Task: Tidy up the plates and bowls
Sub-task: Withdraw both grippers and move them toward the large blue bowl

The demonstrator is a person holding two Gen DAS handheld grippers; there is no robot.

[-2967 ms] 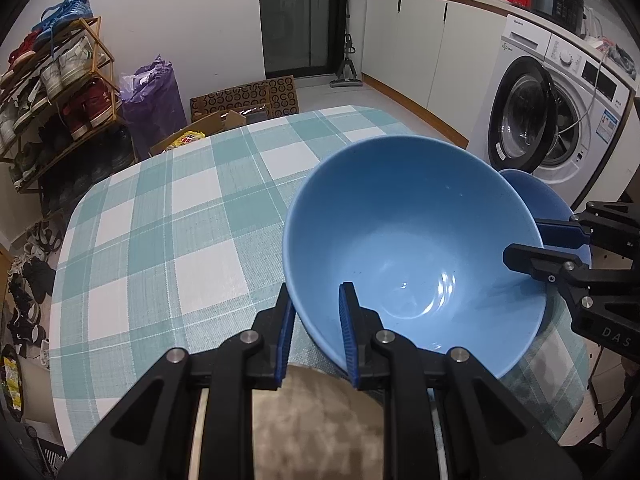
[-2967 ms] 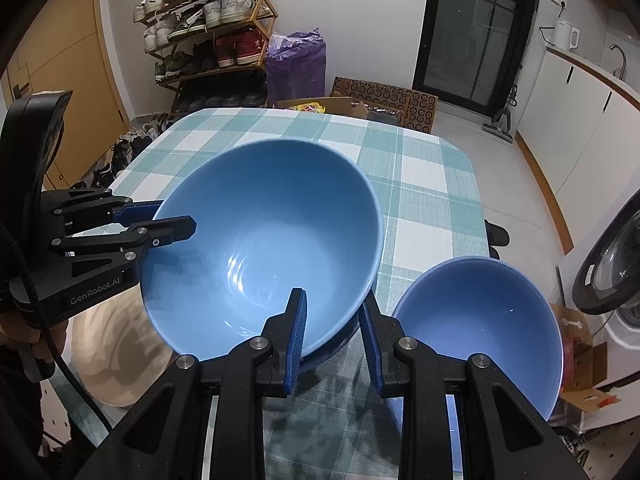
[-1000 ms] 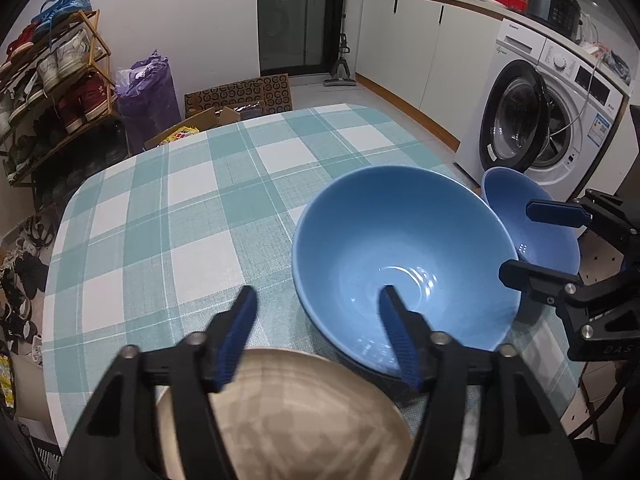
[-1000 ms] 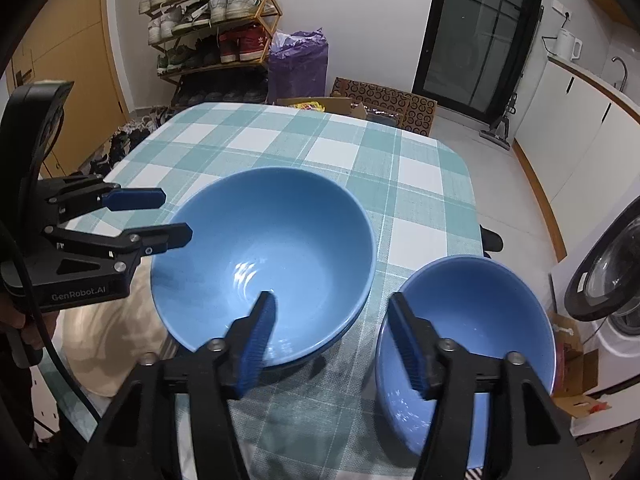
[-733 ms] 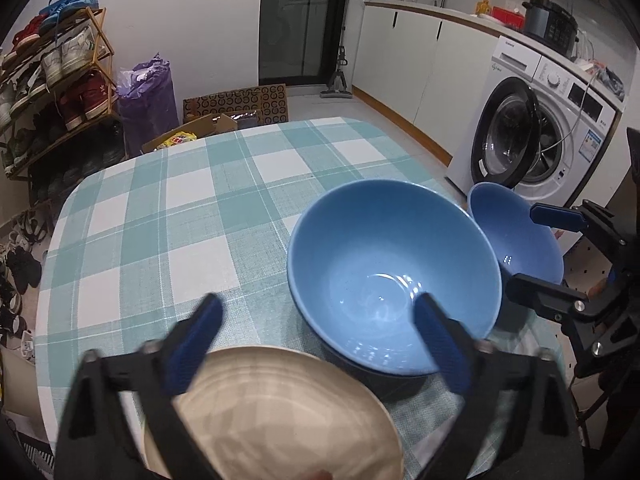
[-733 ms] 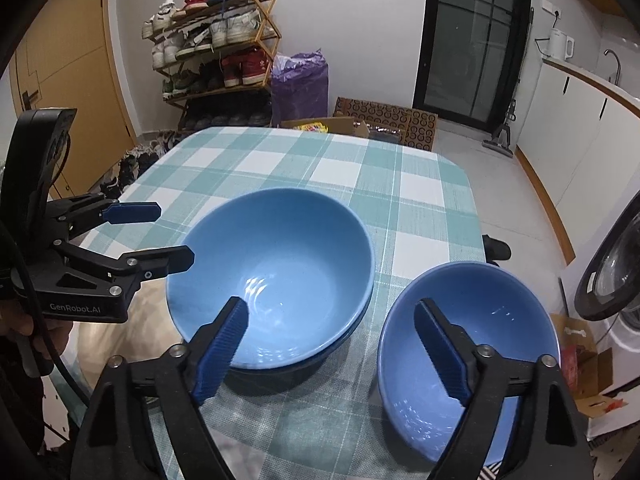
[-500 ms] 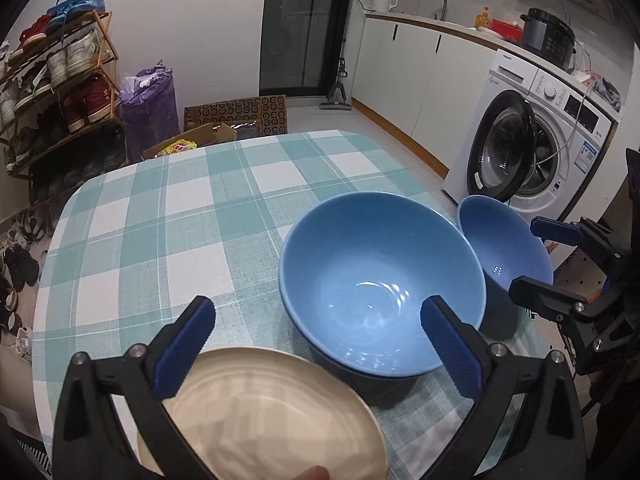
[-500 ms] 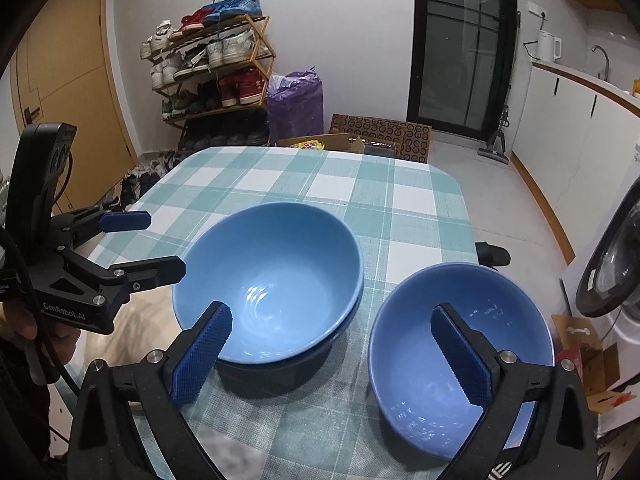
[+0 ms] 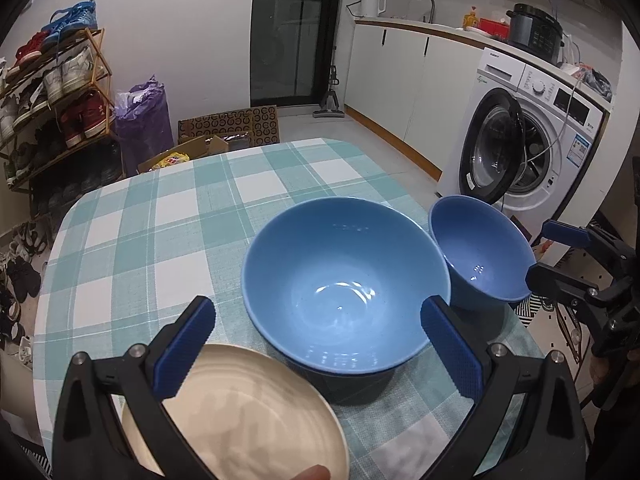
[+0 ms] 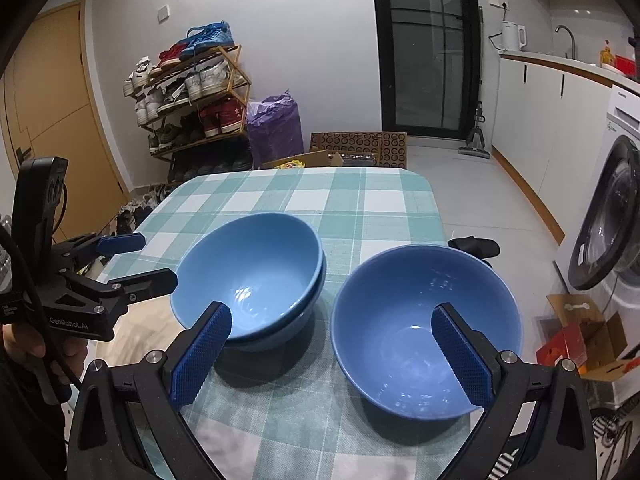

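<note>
A large blue bowl [image 9: 344,284] sits nested in another blue bowl on the checked table [image 9: 160,216]; the stack also shows in the right wrist view [image 10: 252,272]. A smaller blue bowl [image 9: 480,252] stands right of it, large in the right wrist view [image 10: 424,328]. A cream plate [image 9: 236,412] lies at the near left. My left gripper [image 9: 316,344] is open and empty, above the near edge of the stack. My right gripper [image 10: 332,356] is open and empty, above the near side between the stack and the smaller bowl. Each gripper shows in the other's view [image 9: 560,256] [image 10: 132,260].
A washing machine [image 9: 520,136] with an open door stands right of the table. A shoe rack [image 10: 192,96], a purple bag [image 10: 276,128] and cardboard boxes [image 10: 360,144] stand beyond the far edge. The far half of the table [image 10: 320,196] holds nothing.
Both grippers let go of the large blue bowl, now resting in the bowl beneath. Both opened wide and drew back and up from the stack.
</note>
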